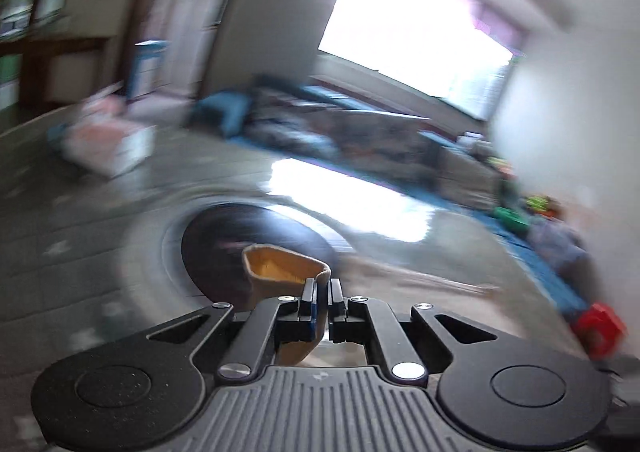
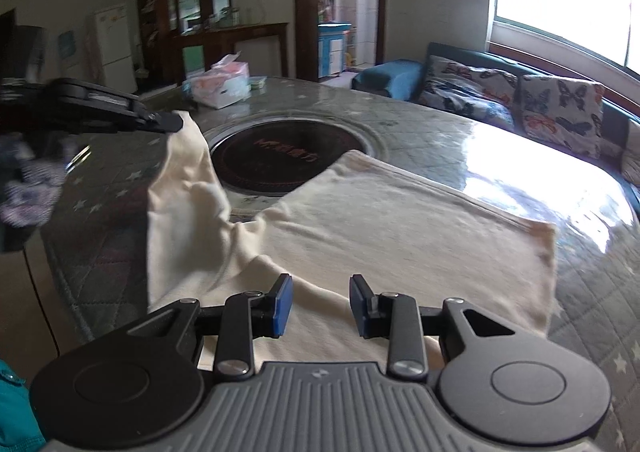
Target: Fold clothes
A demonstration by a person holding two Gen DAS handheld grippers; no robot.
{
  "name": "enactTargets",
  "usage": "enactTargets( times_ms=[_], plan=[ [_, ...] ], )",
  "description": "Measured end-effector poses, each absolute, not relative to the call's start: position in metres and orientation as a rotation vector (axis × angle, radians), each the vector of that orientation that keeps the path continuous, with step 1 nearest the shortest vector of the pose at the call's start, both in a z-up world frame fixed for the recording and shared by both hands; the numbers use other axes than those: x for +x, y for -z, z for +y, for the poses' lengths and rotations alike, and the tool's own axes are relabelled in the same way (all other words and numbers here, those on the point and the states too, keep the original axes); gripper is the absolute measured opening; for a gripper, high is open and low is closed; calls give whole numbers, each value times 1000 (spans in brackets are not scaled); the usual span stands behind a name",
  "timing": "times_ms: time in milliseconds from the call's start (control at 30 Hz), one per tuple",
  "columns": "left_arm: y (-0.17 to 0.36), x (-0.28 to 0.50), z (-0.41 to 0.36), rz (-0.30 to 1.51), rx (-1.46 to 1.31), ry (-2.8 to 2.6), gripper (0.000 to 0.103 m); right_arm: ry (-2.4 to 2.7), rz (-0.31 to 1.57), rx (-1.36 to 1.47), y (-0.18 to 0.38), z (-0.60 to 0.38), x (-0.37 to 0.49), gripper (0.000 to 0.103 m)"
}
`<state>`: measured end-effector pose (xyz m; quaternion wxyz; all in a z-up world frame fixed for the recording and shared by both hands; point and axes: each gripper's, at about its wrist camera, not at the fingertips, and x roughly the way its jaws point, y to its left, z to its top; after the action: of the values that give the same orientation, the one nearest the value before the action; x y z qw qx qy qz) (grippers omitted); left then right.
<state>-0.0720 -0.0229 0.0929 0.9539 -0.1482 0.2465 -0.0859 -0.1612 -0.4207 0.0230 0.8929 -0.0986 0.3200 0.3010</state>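
Note:
A cream garment [image 2: 384, 228] lies spread on the round table [image 2: 440, 132]. My left gripper [image 1: 323, 292] is shut on a fold of its cloth [image 1: 280, 266], which shows tan in the blurred left wrist view. In the right wrist view the left gripper [image 2: 172, 122] holds one corner of the garment lifted above the table's left side, with cloth hanging down from it. My right gripper [image 2: 320, 304] is open and empty, its blue pads just above the garment's near edge.
A dark round hotplate [image 2: 288, 160] sits in the table's middle, partly under the garment. A tissue box [image 2: 220, 86] stands at the far side. A sofa with butterfly cushions [image 2: 520, 100] runs under the window. Patterned cloth [image 2: 28, 180] lies at the left.

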Motion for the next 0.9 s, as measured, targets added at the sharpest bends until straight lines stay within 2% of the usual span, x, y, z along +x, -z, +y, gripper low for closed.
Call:
enactTargets(
  times_ms=[167, 300, 533, 633, 900],
  plan=[
    [-96, -85, -86, 505, -245, 409, 5, -550, 641, -165, -32, -447, -162, 31],
    [-77, -85, -129, 571, -181, 514, 5, -500, 642, -120, -36, -468, -162, 31],
    [-49, -92, -160, 669, -84, 582, 10, -481, 676, -52, -30, -481, -160, 31],
    [-48, -103, -151, 659, -52, 580, 32, -509, 699, -36, -25, -478, -158, 31],
    [-53, -104, -91, 622, -38, 431, 44, -592, 764, -41, -10, -449, -154, 31]
  ],
)
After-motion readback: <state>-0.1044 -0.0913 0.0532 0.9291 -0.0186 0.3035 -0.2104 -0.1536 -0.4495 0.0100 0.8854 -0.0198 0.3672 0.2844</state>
